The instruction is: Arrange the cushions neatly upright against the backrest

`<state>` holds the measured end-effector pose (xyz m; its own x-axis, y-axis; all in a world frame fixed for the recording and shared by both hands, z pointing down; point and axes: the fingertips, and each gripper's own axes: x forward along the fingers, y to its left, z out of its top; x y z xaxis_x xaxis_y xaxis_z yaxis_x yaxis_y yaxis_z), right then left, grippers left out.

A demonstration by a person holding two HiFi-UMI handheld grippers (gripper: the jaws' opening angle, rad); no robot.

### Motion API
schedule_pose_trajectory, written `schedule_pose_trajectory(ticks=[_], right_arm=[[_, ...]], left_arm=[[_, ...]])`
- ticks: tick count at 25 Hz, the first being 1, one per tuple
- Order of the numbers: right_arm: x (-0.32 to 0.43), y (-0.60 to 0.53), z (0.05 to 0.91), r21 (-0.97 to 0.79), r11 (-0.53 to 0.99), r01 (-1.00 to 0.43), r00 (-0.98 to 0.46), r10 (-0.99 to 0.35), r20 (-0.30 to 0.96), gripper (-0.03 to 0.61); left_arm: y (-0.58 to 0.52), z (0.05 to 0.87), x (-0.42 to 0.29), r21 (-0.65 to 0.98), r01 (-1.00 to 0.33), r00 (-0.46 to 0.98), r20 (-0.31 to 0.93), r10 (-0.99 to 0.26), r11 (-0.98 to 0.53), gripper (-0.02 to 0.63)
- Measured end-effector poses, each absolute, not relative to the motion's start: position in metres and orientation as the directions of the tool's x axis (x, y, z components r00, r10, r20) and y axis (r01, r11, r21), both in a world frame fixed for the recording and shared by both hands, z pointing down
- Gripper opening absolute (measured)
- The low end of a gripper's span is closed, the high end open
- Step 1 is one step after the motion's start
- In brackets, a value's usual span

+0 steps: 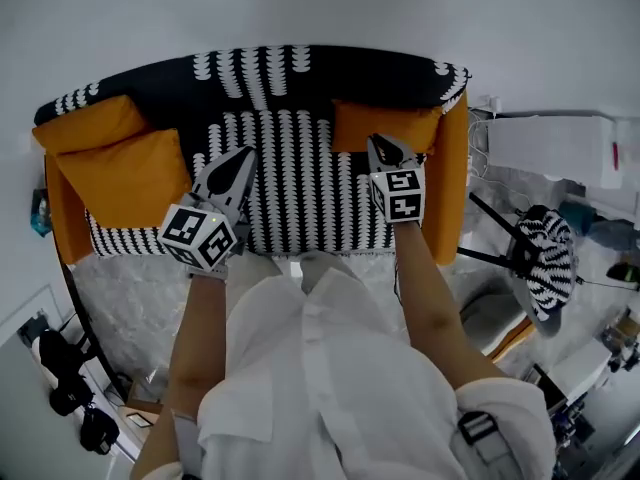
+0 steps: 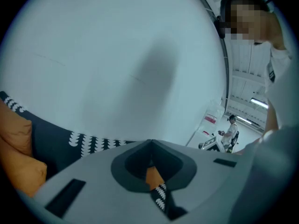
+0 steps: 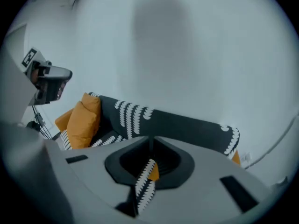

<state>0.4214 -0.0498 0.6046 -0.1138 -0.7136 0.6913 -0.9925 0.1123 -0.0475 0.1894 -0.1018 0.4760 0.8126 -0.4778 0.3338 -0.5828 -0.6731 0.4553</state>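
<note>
The sofa [image 1: 290, 168] has a black-and-white patterned seat and backrest and orange arms. One orange cushion [image 1: 125, 173] lies tilted at its left end by the arm; it also shows in the left gripper view [image 2: 18, 153] and the right gripper view [image 3: 84, 120]. A second orange cushion [image 1: 385, 126] stands against the backrest at the right corner. My left gripper [image 1: 243, 156] hovers over the seat's middle, shut and empty [image 2: 150, 143]. My right gripper [image 1: 383, 145] points at the right cushion's lower edge. Its jaws meet at the tips with nothing between them [image 3: 150, 139].
A white wall [image 1: 300, 8] rises behind the sofa. Right of it stand a white unit [image 1: 560, 143] and a black-and-white patterned chair [image 1: 545, 258]. Black gear [image 1: 60, 378] lies on the floor at the left. A person [image 2: 230, 132] stands far off.
</note>
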Motion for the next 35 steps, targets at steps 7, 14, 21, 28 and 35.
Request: schedule_pose_trajectory(ticks=[7, 14, 21, 28, 35], right_arm=[[0.336, -0.051, 0.565, -0.156, 0.2, -0.967, -0.253, -0.738, 0.626, 0.021], [0.247, -0.051, 0.557, -0.248, 0.366, -0.897, -0.44, -0.684, 0.582, 0.008], [0.148, -0.065, 0.57, -0.28, 0.518, -0.809, -0.569, -0.566, 0.597, 0.008], [0.04, -0.093, 0.581, -0.3, 0.629, -0.717, -0.653, -0.457, 0.604, 0.011], [-0.034, -0.12, 0.609, -0.274, 0.697, -0.663, -0.667, -0.383, 0.639, 0.037]], left_arm=[[-0.101, 0.482, 0.129, 0.5, -0.63, 0.773, 0.327, -0.544, -0.595, 0.015], [-0.098, 0.492, 0.069, 0.538, -0.673, 0.717, 0.309, -0.625, -0.507, 0.015], [-0.101, 0.499, -0.013, 0.547, -0.703, 0.674, 0.311, -0.67, -0.454, 0.015], [-0.099, 0.512, -0.124, 0.542, -0.772, 0.565, 0.343, -0.75, -0.334, 0.015], [-0.087, 0.533, -0.202, 0.546, -0.81, 0.471, 0.384, -0.794, -0.216, 0.015]])
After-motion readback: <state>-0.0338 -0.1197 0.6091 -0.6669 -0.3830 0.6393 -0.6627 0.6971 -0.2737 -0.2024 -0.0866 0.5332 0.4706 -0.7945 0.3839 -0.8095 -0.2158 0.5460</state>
